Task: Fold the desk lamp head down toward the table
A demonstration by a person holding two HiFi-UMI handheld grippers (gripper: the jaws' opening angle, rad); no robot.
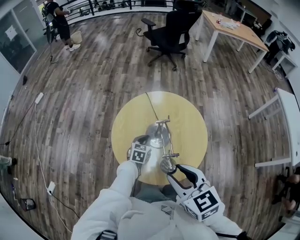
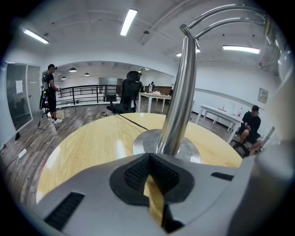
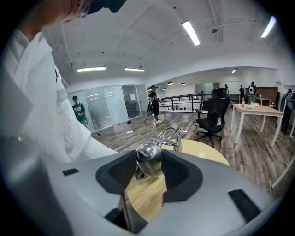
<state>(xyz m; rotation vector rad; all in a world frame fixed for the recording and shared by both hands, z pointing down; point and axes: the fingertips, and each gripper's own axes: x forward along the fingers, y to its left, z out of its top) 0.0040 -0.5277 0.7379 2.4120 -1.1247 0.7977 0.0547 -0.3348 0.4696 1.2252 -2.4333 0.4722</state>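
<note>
Chrome lamp head point(image 1: 167, 165) sits clamped in your right tongs point(image 3: 149, 167) at the surface's point(image 1: 188, 121) near edge, ready to fold; left tongs point(image 2: 148, 159), closed and empty, likely steady the post point(image 2: 177, 92).

In the head view my left claw point(image 1: 143, 140) covers the lower left of the lamp base point(image 1: 158, 131), and things on the desk point(image 1: 246, 35) at upper right are too small to tell. In the left gripper view the arm point(image 2: 230, 7) runs off the upper right; my jaws hide the foot of the post point(image 2: 177, 92).
</note>
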